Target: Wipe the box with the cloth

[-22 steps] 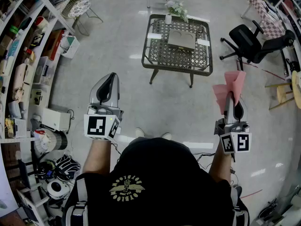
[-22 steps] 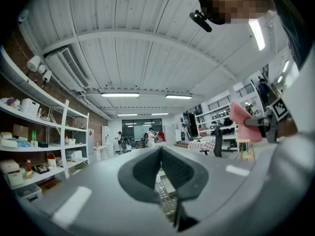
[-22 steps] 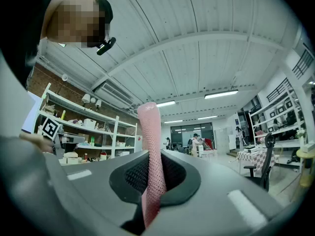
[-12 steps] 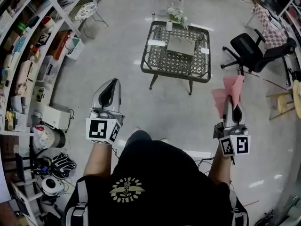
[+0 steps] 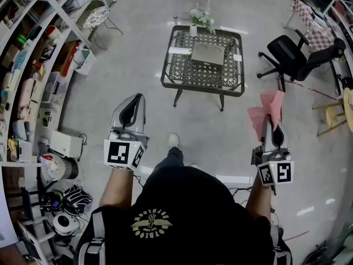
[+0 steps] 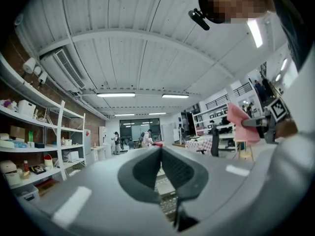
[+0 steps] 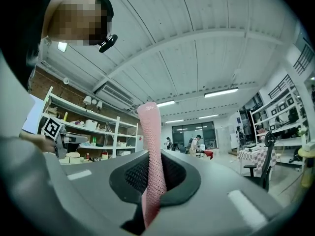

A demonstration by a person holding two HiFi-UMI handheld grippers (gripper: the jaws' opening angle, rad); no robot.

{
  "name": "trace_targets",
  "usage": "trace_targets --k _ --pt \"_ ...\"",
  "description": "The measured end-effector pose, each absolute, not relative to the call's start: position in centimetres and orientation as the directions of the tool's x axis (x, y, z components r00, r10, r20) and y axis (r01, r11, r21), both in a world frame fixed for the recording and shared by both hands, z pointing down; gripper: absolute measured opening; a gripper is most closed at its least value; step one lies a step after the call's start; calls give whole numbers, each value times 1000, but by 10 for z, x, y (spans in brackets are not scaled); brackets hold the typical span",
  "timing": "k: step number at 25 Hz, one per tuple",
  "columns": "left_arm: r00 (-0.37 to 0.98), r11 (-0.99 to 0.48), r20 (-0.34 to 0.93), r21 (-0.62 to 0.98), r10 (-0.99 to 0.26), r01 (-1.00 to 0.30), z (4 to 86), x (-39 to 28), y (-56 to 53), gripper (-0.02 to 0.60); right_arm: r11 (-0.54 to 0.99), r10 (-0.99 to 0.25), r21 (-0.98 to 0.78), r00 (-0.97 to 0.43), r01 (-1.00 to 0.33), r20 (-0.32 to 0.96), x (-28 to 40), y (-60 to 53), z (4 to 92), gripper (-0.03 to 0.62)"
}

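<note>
The desk [image 5: 201, 89] carrying the box [image 5: 208, 53] sits upper centre, well apart from both grippers, so I judge the cloth [image 5: 267, 108] should be brought squarely over the box and laid flat; the right gripper [image 5: 269, 120] has its fingers pinching the cloth, while the left gripper [image 5: 134, 98] has its fingers pressed together, empty.

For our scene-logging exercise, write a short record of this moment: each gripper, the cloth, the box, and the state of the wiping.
left gripper: shut, empty
right gripper: shut on the pink cloth, which sticks up past its jaws
box: on the table ahead of the person
also on table: vase of flowers at the far edge
wiping: not yet begun; cloth nowhere near the box
</note>
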State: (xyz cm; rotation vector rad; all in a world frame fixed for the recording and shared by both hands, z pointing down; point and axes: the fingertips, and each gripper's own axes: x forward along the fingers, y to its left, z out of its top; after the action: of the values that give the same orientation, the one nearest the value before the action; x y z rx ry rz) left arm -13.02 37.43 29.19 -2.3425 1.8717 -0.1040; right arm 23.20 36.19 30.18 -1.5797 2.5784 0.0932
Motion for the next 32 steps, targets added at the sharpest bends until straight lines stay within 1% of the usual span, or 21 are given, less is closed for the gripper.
trace_targets --k 4,10,20,25,32 --pt "243 -237 -26 -133 -970 -962 296 -128 351 0 423 -899 13 -421 -906 -117 241 348 300 17" --pt "276 -271 -14 -147 -961 -951 303 -119 306 0 391 -915 0 -389 -920 -102 250 316 309 17" --pt "309 -311 39 -122 -950 -942 322 -140 228 0 382 -923 -21 -380 -924 -57 223 248 319 17" --pt "327 -329 38 -118 -944 -937 323 -157 183 0 372 -928 -33 -370 -928 -49 205 210 322 17" --pt "344 -346 35 -118 -938 -931 317 -182 150 0 347 -937 -32 -345 -937 -49 183 183 315 17"
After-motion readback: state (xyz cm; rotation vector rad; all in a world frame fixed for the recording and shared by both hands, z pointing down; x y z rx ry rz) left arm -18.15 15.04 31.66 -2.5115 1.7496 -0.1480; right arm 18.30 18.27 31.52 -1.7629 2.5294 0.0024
